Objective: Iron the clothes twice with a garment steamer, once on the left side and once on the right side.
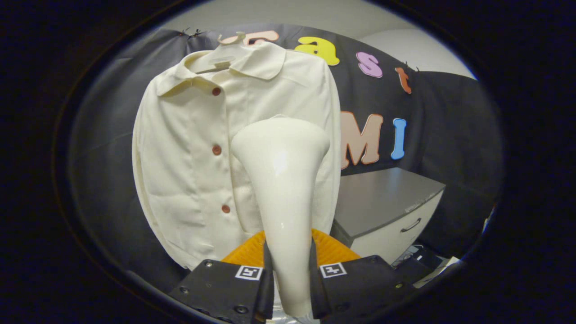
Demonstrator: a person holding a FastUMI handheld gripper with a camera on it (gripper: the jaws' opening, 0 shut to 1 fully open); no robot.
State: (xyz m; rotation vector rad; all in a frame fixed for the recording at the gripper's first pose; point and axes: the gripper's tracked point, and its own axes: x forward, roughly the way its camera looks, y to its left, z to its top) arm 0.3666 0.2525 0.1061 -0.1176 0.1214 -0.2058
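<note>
A cream button-up shirt [189, 153] with reddish buttons hangs on a hanger [220, 58] against the booth's black wall. My gripper [290, 265] is shut on the white garment steamer [281, 180], both fingers pressing its narrow handle. The steamer's wide head rises beyond the fingers and stands in front of the shirt's right half, at about the height of the middle button. Whether the head touches the fabric cannot be told. The steamer hides part of the shirt's right front.
A low cabinet [387, 202] with a grey top and a white drawer with a dark handle stands to the right of the shirt. Dark items lie on the floor below the cabinet [418, 261].
</note>
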